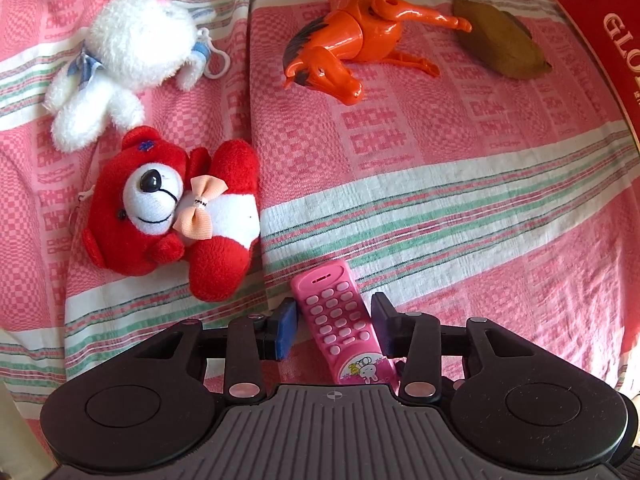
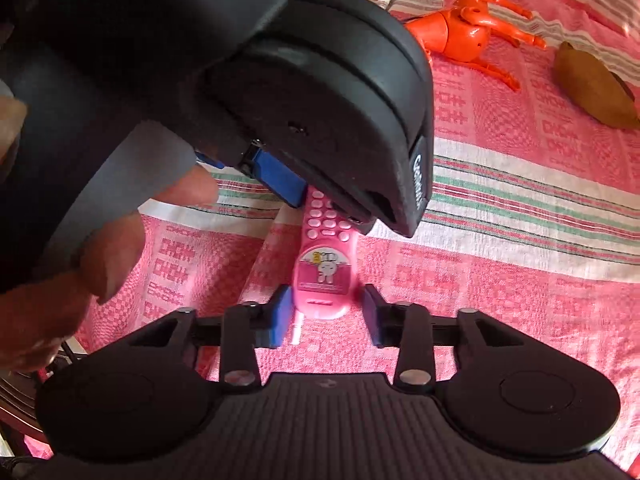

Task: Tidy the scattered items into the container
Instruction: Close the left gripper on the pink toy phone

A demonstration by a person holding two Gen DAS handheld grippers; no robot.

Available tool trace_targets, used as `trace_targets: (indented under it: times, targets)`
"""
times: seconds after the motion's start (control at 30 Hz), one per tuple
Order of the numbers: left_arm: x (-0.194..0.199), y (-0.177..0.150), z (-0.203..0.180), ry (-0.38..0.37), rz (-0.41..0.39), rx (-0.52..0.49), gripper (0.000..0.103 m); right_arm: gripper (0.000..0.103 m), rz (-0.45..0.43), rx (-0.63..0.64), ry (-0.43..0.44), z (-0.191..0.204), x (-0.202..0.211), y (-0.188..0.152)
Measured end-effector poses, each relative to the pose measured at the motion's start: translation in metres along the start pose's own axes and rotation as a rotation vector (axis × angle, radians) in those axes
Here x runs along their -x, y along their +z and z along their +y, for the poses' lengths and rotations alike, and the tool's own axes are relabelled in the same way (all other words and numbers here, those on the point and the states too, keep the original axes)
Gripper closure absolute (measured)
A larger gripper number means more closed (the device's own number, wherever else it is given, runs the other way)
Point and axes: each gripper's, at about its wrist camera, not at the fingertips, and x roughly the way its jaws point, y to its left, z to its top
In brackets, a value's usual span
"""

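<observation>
Toy phone (image 1: 338,320) on cloth (image 1: 460,208), teddy bear (image 1: 172,208) left of it, toy horse (image 1: 352,40) beyond, box (image 1: 608,48) far right.

The pink toy phone (image 1: 338,320) lies keypad-up, a rabbit sticker at one end. Up-frame from it: red bear (image 1: 172,208) to the left, white plush (image 1: 128,60) beyond the bear, orange horse (image 1: 352,36) and brown pouch (image 1: 496,40) farther off, red box (image 1: 608,40) far right.

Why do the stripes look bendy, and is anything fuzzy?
Left wrist view: the blanket stripes curve from the fisheye lens; the red teddy looks sharp. Right wrist view: the hand is close and blurry, and the toy phone is slightly soft.
</observation>
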Motion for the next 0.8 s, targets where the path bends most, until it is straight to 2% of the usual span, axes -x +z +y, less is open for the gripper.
trace_targets:
  times: [0.17,0.37,0.6,0.7,0.8]
  targets:
    - [0.006,0.001,0.007,-0.035,-0.020,-0.001,0.065,0.065,-0.006,-0.066,0.047,-0.010,0.006,0.003]
    - [0.002,0.002,0.007,-0.039,-0.017,0.004,0.067,0.065,0.007,-0.067,0.031,-0.009,0.004,0.005]
    - [-0.001,0.002,-0.005,0.012,-0.019,-0.012,0.063,0.062,-0.009,-0.035,-0.009,0.001,0.000,0.005]
    - [0.001,0.001,-0.005,0.003,-0.027,-0.010,0.065,0.064,-0.021,-0.024,-0.014,0.004,0.002,0.004]
    - [0.008,0.002,-0.001,-0.029,-0.035,-0.024,0.068,0.064,-0.022,-0.070,0.021,-0.003,0.008,0.006]
